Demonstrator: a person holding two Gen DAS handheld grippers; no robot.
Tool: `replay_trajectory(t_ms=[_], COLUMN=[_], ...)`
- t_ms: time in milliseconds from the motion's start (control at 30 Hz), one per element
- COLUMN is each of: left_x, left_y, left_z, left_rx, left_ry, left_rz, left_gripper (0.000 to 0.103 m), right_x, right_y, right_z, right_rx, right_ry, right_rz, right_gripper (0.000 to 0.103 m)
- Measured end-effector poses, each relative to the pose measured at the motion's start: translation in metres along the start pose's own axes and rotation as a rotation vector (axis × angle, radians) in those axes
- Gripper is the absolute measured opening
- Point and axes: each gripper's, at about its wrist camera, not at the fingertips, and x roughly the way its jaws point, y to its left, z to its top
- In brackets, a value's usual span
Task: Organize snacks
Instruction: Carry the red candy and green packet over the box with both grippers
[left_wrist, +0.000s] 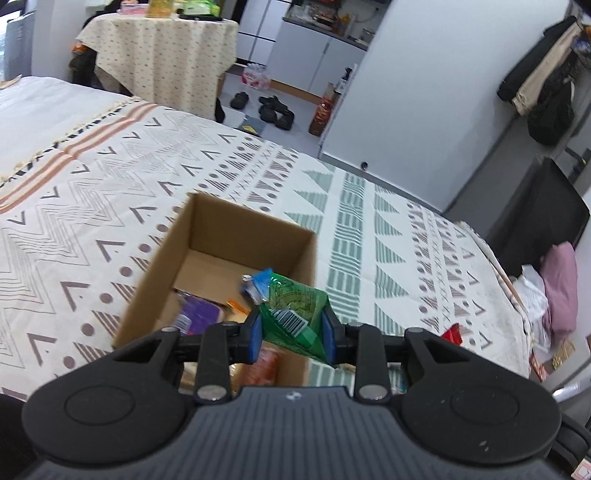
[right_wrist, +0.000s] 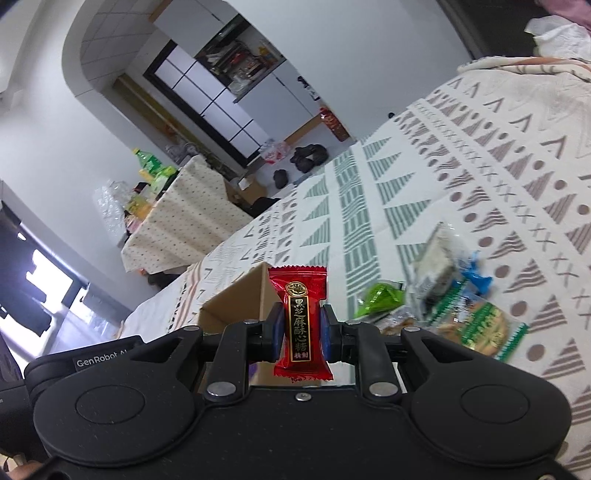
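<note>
An open cardboard box (left_wrist: 207, 236) stands on the patterned bedspread (left_wrist: 110, 192); it holds a purple packet (left_wrist: 201, 314) and other snacks. My left gripper (left_wrist: 291, 334) is shut on a green snack packet (left_wrist: 295, 310) and holds it above the box's near right corner. My right gripper (right_wrist: 301, 332) is shut on a red wrapped candy (right_wrist: 301, 325), held upright near the box (right_wrist: 236, 299). A pile of loose snacks (right_wrist: 454, 306) lies on the bedspread to the right in the right wrist view, with a green packet (right_wrist: 378, 297) and a round cracker pack (right_wrist: 480, 328).
A small table with a dotted cloth (left_wrist: 166, 55) stands beyond the bed, with bottles on it. Shoes (left_wrist: 275, 110) lie on the floor. A black chair (left_wrist: 543, 221) and pink cloth (left_wrist: 561, 288) are at the bed's right side.
</note>
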Motion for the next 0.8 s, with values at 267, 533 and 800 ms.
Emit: replay_trajectory(t_ms=[267,533,800], left_x=[0.003,0.01,0.026], left_y=[0.027,0.053,0.072], left_z=[0.013,0.025,0.037], left_rx=[-0.053,-0.097,-0.13], left_ry=[-0.017,-0.013,0.004], left_rz=[0.028,0.048,0.043], left_gripper=[0.031,0.031,0.032], right_x=[0.012,0.034,0.061], right_y=[0.016,0.036,0.051], right_z=[0.0,0.005,0.002], right_rx=[-0.03,-0.051,-0.059], right_ry=[0.019,0.033,0.073], right_rz=[0.032,0.07,0.09], right_gripper=[0.02,0.02,0.02])
